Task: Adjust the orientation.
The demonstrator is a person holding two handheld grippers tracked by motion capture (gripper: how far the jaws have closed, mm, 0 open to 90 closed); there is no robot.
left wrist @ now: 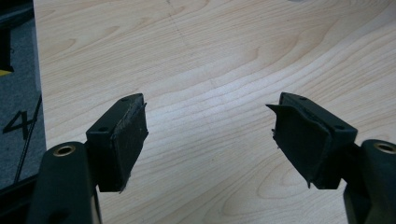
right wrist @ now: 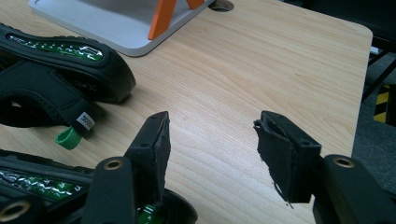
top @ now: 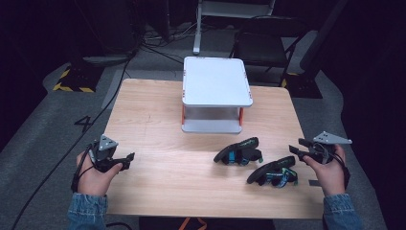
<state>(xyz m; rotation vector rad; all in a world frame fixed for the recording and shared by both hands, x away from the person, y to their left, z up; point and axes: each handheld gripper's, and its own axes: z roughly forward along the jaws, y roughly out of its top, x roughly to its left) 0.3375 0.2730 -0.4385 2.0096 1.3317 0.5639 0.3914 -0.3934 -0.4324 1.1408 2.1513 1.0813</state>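
My left gripper (top: 128,158) sits at the left edge of the light wooden table (top: 158,120), held in a hand (top: 93,175) wearing a denim sleeve; in the left gripper view its jaws stand wide apart over bare wood, with nothing between them. My right gripper (top: 296,146) is held by the other hand (top: 330,172) at the table's right edge, and in the right gripper view its jaws are also spread wide and empty, pointing across the tabletop. Two black sandals with green insoles lie on their sides near the right gripper: the nearer sandal (top: 274,171) is just beside its jaws, and the farther sandal (top: 239,151) lies a little toward the table's middle, close to the first. A white two-tier shelf (top: 215,81) with orange posts (top: 241,115) stands at the back centre of the table, well apart from both grippers. A dark folding chair (top: 263,43) stands on the floor beyond the table.
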